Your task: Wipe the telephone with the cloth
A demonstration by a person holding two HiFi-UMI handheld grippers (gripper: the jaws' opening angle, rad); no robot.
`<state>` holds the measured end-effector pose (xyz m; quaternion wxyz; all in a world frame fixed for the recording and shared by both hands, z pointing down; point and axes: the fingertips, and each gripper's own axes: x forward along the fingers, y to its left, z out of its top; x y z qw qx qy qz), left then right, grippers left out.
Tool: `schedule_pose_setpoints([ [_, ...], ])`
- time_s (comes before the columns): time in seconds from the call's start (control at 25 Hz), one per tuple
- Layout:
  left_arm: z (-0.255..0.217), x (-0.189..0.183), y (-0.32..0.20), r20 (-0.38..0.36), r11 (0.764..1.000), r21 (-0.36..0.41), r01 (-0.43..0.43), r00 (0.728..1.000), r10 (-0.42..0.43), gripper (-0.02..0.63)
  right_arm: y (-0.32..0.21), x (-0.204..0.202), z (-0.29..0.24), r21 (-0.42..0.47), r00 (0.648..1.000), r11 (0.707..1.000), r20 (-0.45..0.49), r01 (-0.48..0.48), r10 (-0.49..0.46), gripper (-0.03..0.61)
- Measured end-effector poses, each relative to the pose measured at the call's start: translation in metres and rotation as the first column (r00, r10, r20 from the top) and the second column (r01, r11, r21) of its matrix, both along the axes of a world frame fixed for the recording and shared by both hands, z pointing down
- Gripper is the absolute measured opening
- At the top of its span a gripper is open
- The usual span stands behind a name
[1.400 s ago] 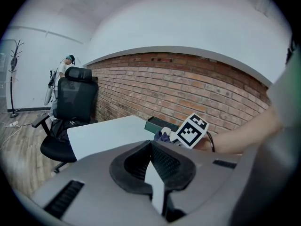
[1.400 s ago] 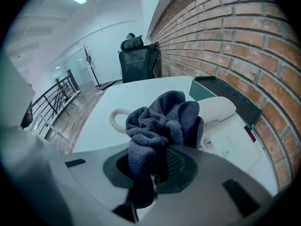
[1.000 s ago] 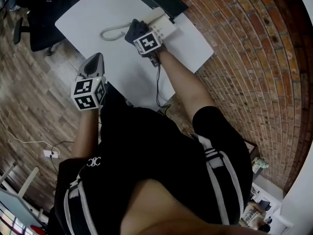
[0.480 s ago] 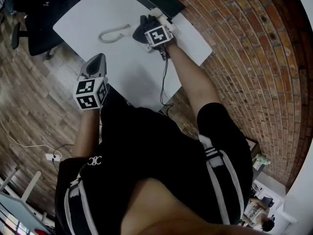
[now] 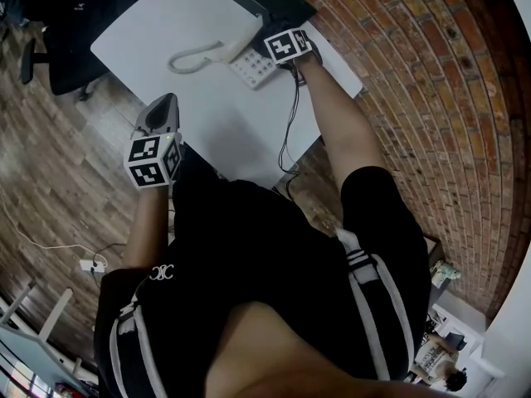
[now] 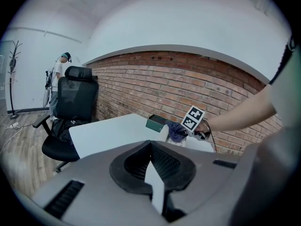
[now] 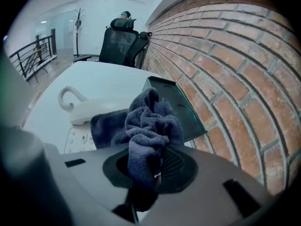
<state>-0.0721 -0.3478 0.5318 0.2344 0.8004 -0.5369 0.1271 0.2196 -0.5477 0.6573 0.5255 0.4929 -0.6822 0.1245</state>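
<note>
The white telephone [image 5: 249, 63] lies on the white table [image 5: 174, 15], and its handset [image 7: 89, 111] and coiled cord [image 5: 192, 57] reach to the left. My right gripper [image 5: 278, 52] is at the phone's right end, shut on a crumpled dark blue cloth [image 7: 149, 119] that drapes over the handset end and the top of the keypad [image 7: 76, 138]. My left gripper [image 5: 161, 110] is held off the table's near edge, well away from the phone. Its jaws are shut with nothing in them [image 6: 153, 173]. From there the cloth [image 6: 175, 131] shows far off.
A dark green flat box [image 7: 178, 102] sits against the brick wall [image 5: 415, 73], just beyond the phone. A black cable [image 5: 286, 131] hangs from the right gripper over the table edge. A black office chair [image 6: 70, 112] stands at the table's far side, with a person [image 6: 59, 74] in the background.
My right gripper has carried the cloth across the telephone from its left part to its right end, toward the brick wall. The keypad now shows. The left gripper has barely moved.
</note>
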Motion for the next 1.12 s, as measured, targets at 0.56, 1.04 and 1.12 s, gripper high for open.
schedule_pose_setpoints([
  [0.56, -0.006, 0.014, -0.004, 0.006, 1.0, 0.013, -0.021, 1.0, 0.021, -0.006, 0.02, 0.028, -0.002, 0.02, 0.989, 0.997, 0.132, -0.076, 0.072, 0.052],
  [1.04, -0.011, 0.025, 0.005, 0.01, 0.999, 0.016, -0.039, 0.999, 0.039, -0.006, 0.062, 0.001, 0.009, 0.109, 0.908, 0.966, 0.381, -0.233, 0.175, 0.052],
  [1.12, -0.013, 0.025, 0.007, 0.014, 0.999, 0.02, -0.04, 0.999, 0.04, -0.006, 0.067, -0.005, 0.014, 0.123, 0.902, 0.966, 0.4, -0.229, 0.164, 0.052],
])
